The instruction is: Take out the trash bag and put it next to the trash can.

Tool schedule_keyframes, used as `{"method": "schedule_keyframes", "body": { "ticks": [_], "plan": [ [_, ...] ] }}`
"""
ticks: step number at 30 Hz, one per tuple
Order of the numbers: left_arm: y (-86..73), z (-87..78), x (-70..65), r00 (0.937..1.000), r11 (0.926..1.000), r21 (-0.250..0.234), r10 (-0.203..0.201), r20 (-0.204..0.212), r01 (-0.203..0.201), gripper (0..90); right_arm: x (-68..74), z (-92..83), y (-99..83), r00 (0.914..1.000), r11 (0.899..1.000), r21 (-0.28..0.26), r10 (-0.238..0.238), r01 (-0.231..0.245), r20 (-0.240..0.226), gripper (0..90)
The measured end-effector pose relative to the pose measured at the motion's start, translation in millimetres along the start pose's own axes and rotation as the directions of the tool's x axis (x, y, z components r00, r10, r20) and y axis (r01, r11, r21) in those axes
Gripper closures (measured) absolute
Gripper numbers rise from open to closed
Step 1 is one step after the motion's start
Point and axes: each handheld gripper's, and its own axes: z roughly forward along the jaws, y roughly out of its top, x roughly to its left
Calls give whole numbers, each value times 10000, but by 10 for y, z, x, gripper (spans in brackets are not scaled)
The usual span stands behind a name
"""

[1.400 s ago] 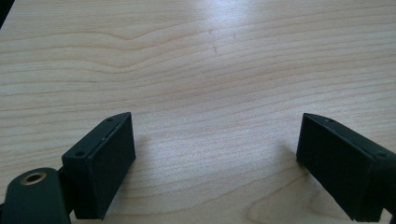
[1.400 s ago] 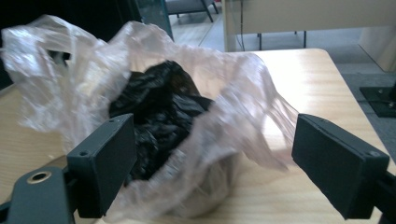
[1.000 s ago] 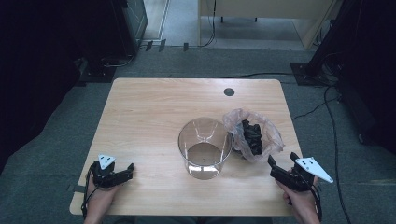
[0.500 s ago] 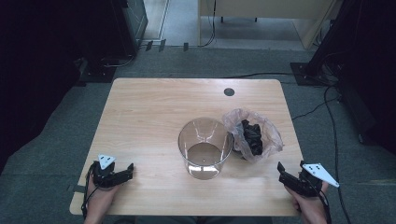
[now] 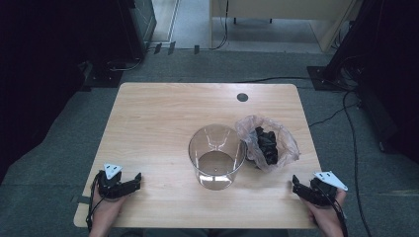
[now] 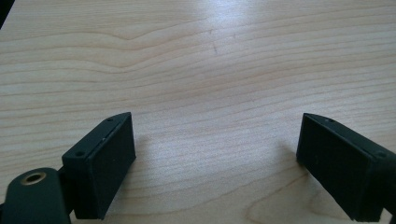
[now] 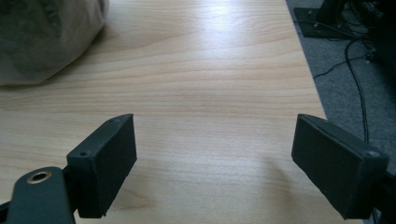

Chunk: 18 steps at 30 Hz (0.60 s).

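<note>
My right gripper (image 5: 302, 189) has slid back toward the table's near edge. Both sets of jaws gape apart, empty. Careless reaching could topple the clear round plastic tub (image 5: 217, 155).

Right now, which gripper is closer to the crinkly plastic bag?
The right gripper, by the table's right front corner. The plastic bag lies just beyond it; the left gripper sits across the clear bucket.
</note>
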Motion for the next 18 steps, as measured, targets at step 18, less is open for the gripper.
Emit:
{"method": "schedule_keyframes", "body": {
  "ticks": [18],
  "plan": [
    [0,0,2,10000,10000,1,7,20,-7,110,10,72,12,9994,9969,766,-131,155,-316,149]
  ]
}}
